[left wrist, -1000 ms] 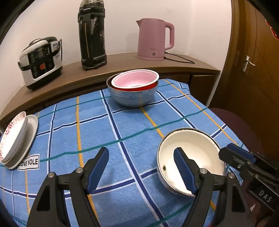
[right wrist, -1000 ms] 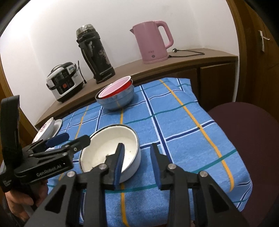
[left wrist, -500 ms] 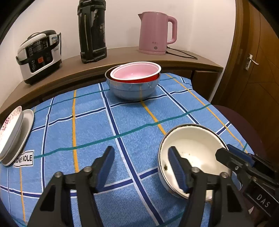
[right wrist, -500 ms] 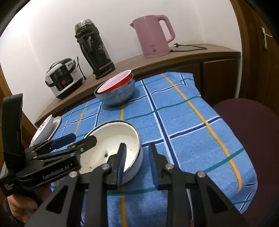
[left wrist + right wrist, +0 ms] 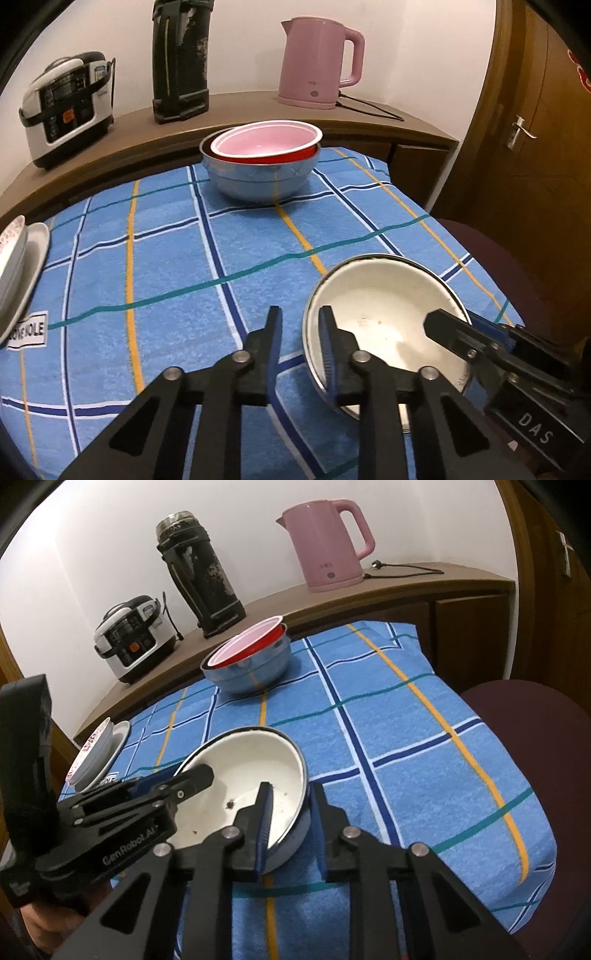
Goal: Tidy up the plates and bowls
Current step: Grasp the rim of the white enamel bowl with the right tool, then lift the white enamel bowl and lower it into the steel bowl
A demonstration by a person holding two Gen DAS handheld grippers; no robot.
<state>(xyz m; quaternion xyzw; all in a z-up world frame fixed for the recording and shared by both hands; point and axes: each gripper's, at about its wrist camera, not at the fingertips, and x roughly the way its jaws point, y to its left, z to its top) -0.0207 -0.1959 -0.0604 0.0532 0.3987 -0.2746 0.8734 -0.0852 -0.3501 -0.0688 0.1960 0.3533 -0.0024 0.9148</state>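
A white enamel bowl (image 5: 380, 321) (image 5: 251, 771) sits at the near right of the blue checked tablecloth (image 5: 166, 258). My left gripper (image 5: 301, 332) straddles its left rim, one pad inside and one outside, with the jaws still closing. My right gripper (image 5: 290, 808) is doing the same on the right rim. Each gripper shows in the other's view, the right gripper (image 5: 450, 325) and the left gripper (image 5: 181, 775). Far back, a red bowl with a pink inside (image 5: 266, 140) is nested in a metal bowl (image 5: 258, 181). Stacked plates (image 5: 22, 258) lie at the left edge.
A wooden shelf (image 5: 240, 107) behind the table carries a rice cooker (image 5: 66, 107), a black flask (image 5: 181, 59) and a pink kettle (image 5: 317, 66) with its cord. A dark red chair (image 5: 535, 731) stands at the table's right edge, and a wooden door (image 5: 535, 147) beyond it.
The left jaws came from wide open down onto the bowl's left rim. The right jaws narrowed a little on the right rim. Both hands stayed about where they were.
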